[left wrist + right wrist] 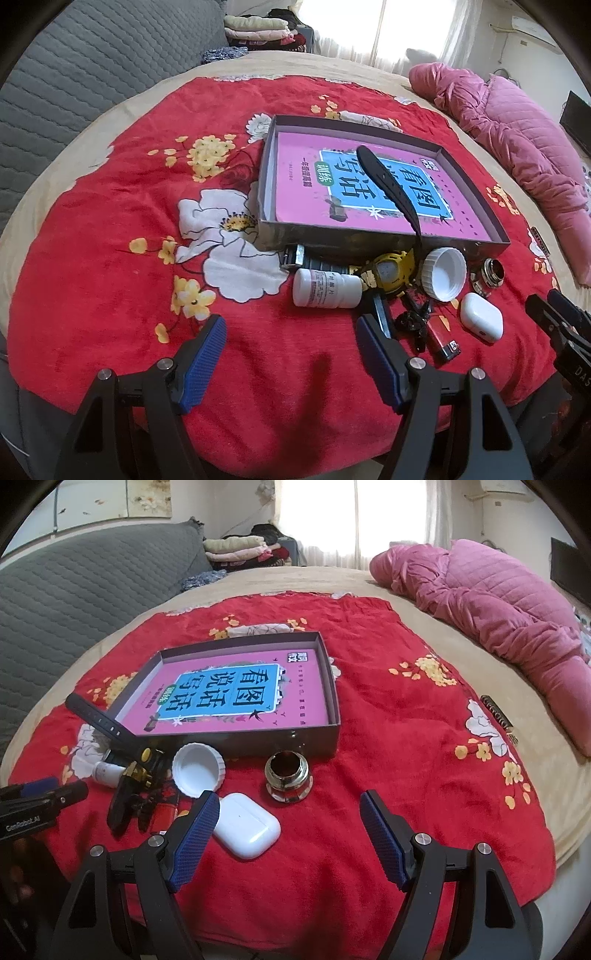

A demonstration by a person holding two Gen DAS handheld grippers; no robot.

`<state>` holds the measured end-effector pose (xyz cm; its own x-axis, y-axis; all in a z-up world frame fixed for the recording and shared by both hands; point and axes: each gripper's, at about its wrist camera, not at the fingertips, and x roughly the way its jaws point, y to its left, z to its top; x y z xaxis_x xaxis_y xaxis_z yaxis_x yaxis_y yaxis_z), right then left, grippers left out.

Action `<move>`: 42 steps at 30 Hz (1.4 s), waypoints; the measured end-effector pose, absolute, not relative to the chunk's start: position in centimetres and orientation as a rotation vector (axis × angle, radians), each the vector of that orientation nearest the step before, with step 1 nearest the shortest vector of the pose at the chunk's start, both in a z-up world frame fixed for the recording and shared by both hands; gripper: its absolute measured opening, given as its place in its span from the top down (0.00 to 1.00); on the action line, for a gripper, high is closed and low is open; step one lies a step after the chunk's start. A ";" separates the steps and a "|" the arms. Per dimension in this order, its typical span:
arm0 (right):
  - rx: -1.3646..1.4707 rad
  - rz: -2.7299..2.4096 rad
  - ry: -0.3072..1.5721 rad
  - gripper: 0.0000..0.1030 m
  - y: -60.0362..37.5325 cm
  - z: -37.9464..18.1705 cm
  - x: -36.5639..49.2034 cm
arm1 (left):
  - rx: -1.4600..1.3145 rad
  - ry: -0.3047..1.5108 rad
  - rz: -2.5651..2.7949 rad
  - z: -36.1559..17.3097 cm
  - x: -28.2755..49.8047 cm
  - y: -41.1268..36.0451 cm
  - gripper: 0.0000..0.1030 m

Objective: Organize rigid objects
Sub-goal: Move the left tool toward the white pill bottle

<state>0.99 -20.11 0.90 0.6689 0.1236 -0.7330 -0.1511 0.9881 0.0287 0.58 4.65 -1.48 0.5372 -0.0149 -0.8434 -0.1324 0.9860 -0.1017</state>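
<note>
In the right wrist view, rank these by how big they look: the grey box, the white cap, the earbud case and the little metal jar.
1. grey box, by far the largest.
2. and 3. earbud case and white cap: look alike, and the case is nearer the camera, so no ranking.
4. metal jar, smallest.

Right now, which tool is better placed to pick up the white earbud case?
Right. The right tool is open with the white earbud case beside its left finger; the left tool is open over bare blanket, farther away.
</note>
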 end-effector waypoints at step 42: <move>-0.013 0.153 0.891 0.23 -20.4 -1.1 2.4 | -0.180 1.072 -0.258 -4.7 5.2 6.6 0.62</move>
